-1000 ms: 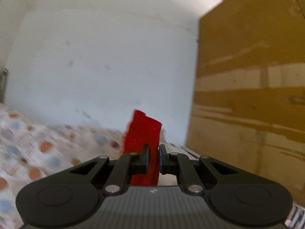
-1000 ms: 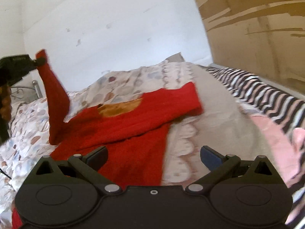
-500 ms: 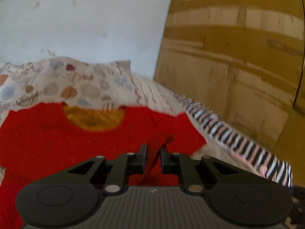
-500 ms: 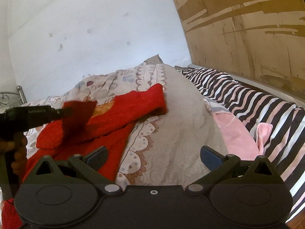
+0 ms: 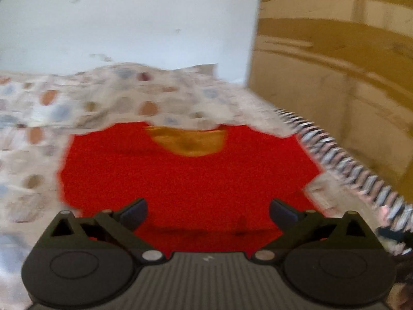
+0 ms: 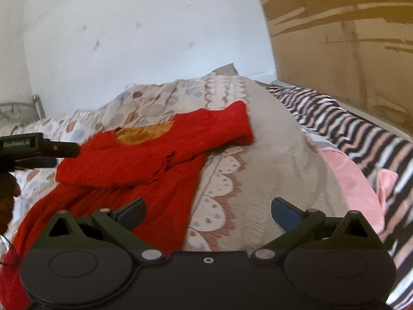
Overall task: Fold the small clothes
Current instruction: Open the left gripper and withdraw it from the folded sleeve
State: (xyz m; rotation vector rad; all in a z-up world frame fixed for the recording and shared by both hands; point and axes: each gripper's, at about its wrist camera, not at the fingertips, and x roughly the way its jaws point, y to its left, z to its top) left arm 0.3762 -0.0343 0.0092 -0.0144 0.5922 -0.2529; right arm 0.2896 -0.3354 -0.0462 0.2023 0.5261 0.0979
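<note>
A small red garment (image 5: pixel 185 180) with an orange neck lining (image 5: pixel 188 142) lies flat on the bed. In the right wrist view its left sleeve (image 6: pixel 111 170) lies folded across the chest, and the other sleeve (image 6: pixel 227 124) stretches out to the right. My left gripper (image 5: pixel 207 210) hovers just above the garment; its jaws are opening wide with nothing between them. It also shows at the left edge as the left gripper (image 6: pixel 65 156), beside the folded sleeve. My right gripper (image 6: pixel 207 211) is open over the garment's lower right edge and holds nothing.
A patterned bedspread (image 6: pixel 258 155) covers the bed. A striped blanket (image 6: pixel 348 129) and a pink cloth (image 6: pixel 346 175) lie along the right side, under a brown board wall (image 6: pixel 348 38). A metal bed frame (image 6: pixel 15 111) stands at the far left. A hand (image 6: pixel 6 199) grips the left tool.
The left gripper came down with the red sleeve, laid it across the garment and opened, letting it go. The right gripper stayed open throughout.
</note>
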